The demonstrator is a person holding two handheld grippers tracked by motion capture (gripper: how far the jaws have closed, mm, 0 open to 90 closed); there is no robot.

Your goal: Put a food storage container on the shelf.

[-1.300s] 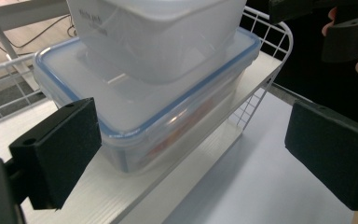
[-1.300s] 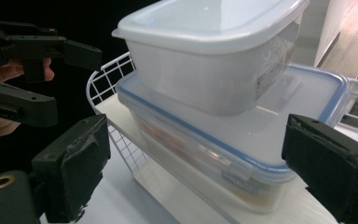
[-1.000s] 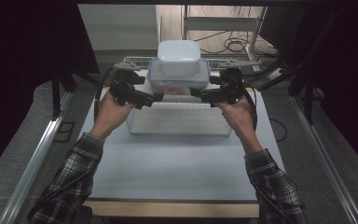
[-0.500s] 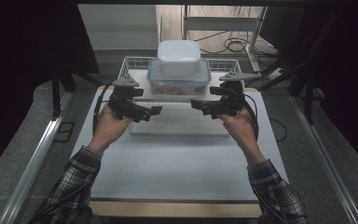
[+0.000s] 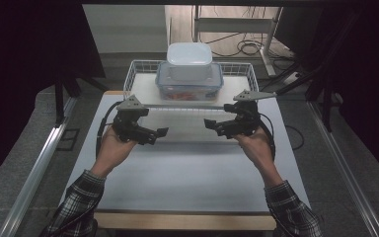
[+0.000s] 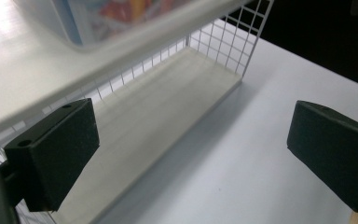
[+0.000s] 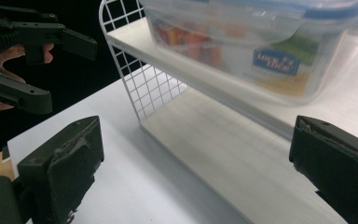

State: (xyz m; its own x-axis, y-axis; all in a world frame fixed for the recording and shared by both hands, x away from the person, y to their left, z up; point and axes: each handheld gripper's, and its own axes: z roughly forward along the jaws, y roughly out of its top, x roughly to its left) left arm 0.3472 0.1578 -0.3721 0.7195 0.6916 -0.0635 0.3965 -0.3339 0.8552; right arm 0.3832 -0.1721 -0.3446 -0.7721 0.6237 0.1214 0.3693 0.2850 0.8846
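The left gripper (image 5: 159,134) and right gripper (image 5: 212,124) are held wide open, empty, near the wire shelf (image 5: 140,94), where stacked food boxes (image 5: 189,79) are kept.

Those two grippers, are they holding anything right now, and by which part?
Nothing. The left gripper and right gripper are both open, apart from the containers on the rack.

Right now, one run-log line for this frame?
left gripper: open, empty | right gripper: open, empty | clear plastic blue-lidded container: on white wire-sided shelf rack, top tier | white lidded tub: stacked on it
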